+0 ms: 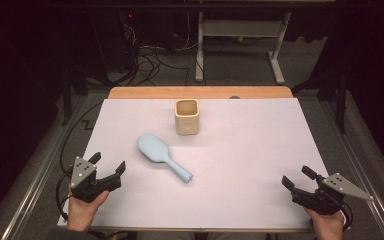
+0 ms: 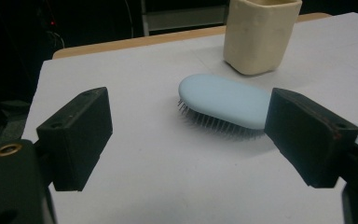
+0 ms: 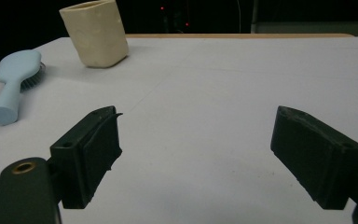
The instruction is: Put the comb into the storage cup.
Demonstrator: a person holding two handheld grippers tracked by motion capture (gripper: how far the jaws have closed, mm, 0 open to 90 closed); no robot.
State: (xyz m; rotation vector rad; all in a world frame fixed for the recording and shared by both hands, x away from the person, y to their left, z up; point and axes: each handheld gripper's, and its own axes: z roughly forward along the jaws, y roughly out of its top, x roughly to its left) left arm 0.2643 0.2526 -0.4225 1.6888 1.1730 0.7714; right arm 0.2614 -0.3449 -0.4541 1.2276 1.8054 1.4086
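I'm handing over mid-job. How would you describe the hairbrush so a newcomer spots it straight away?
Start at the white table top. Near its middle, just in front of the cream cup, lies the hairbrush, bristles down, its handle pointing toward the person's right. It is the only pale blue thing there, flat and oval-headed, while the cup stands upright.

In the left gripper view, the hairbrush (image 2: 223, 100) handle is hidden behind the near jaw (only its head and bristles show), and the cream cup (image 2: 260, 35) is cut off by the top edge. In the high view, the room beyond the counter (image 1: 260, 145) is too dark to tell.
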